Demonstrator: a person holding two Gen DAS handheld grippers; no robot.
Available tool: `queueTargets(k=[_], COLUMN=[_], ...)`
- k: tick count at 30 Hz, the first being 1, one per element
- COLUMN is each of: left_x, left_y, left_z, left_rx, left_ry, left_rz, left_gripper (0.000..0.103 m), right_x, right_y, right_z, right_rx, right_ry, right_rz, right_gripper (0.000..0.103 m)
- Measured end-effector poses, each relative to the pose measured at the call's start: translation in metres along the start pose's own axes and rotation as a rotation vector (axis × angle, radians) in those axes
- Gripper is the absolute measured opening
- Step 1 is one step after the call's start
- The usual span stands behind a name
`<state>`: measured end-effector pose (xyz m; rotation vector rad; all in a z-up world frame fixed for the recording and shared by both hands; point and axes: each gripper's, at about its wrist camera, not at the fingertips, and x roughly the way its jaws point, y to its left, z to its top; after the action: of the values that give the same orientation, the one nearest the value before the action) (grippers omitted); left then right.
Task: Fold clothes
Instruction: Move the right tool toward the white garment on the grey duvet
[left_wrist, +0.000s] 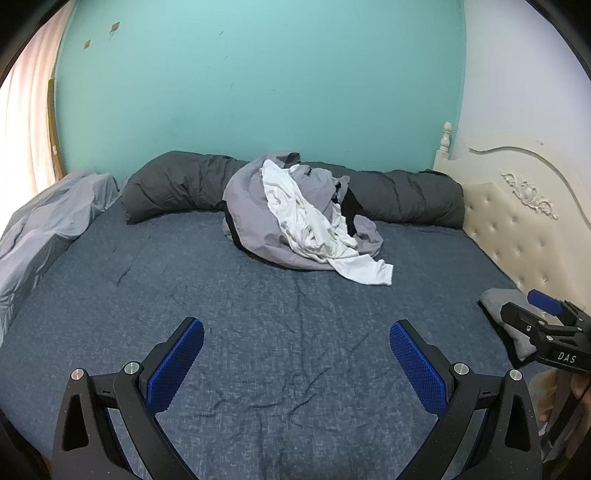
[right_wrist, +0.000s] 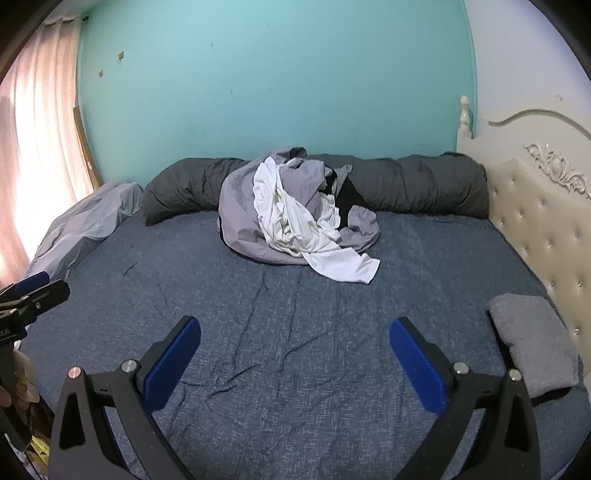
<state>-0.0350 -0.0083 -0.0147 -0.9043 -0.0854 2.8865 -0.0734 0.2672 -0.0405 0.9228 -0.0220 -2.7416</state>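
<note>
A heap of unfolded clothes (left_wrist: 295, 214) (right_wrist: 291, 210) lies at the far middle of the bed, grey garments with a white shirt (left_wrist: 314, 229) (right_wrist: 295, 221) draped over them and something black behind. A folded grey garment (right_wrist: 532, 343) (left_wrist: 498, 299) rests at the right, by the headboard. My left gripper (left_wrist: 295, 332) hovers open over bare sheet, well short of the heap. My right gripper (right_wrist: 295, 328) is open too, empty, just left of the folded garment. Each gripper shows at the edge of the other's view.
The bed has a blue sheet (left_wrist: 258, 302) (right_wrist: 258, 306). A long dark grey rolled duvet (left_wrist: 173, 184) (right_wrist: 406, 181) lines the teal wall. A light grey blanket (left_wrist: 44, 229) (right_wrist: 85, 225) is bunched at the left. The cream tufted headboard (left_wrist: 517, 221) (right_wrist: 543, 221) bounds the right.
</note>
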Motion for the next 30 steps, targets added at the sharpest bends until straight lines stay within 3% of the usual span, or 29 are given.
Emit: queueTargets(k=[4,14,23,30], left_x=[0.024,0.118,0.212,0.276], left_y=[0.008,0.030,0.051,0.071], left_z=[0.002,0.010,0.027,0.022], left_rx=[-0.017,-0.054,-0.082,-0.131], left_ry=[0.014,0.054,0.069,0.086], left_rz=[0.010,0.024,0.022,0.045], left_gripper=[0.103,0.103,0.103,0.103], right_x=[0.031,0.135,0.253,0.352], right_y=[-0.007,0.002,-0.004,-0.009], right_z=[0.001,0.015,0.039,0.060], right_rx=[0.007,-0.145,-0.134,-0.083], right_ry=[0.024,0.053,0.098,0.128], right_rz=[0.039,0.042,0.060,0.100], right_gripper=[0.103,0.103,0.102,0.102])
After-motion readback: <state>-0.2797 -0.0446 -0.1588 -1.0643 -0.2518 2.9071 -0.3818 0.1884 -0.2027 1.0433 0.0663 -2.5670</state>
